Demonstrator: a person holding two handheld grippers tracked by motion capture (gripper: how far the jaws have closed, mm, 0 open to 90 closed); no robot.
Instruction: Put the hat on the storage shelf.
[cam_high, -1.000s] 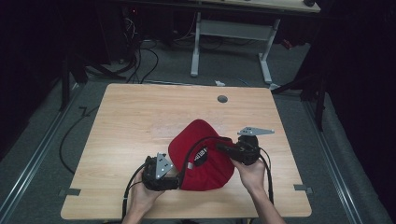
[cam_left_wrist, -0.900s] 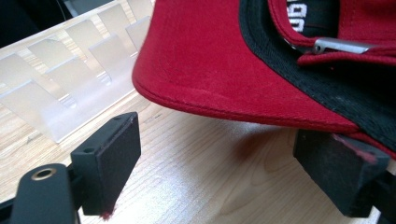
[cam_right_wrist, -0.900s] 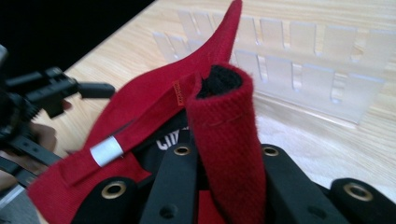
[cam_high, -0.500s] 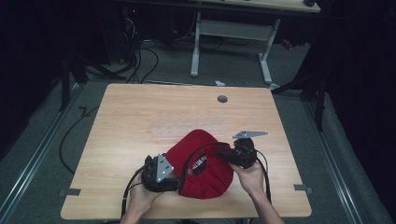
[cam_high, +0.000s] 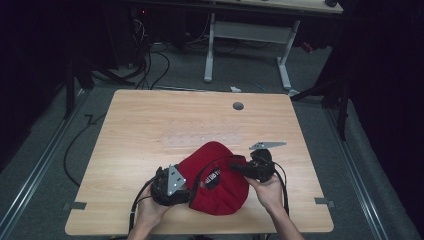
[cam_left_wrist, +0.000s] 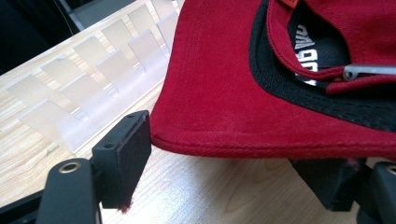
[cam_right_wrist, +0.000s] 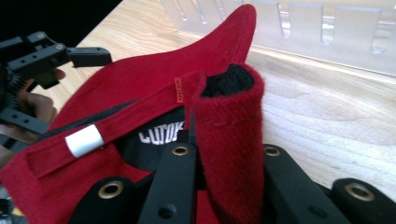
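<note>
Pinching the red twill cap's (cam_high: 220, 180) folded rim, right tongs (cam_right_wrist: 224, 154) clamp; left tongs (cam_left_wrist: 233, 163) gape, closing.

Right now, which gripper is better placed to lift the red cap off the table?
Probably the right gripper: its jaws are shut on a fold of the red cap. The left gripper only straddles the brim, pads not pressing.

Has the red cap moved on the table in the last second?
Yes. The cap has slid toward the table's near edge, away from the grey hole, with the right gripper shut on it.
</note>
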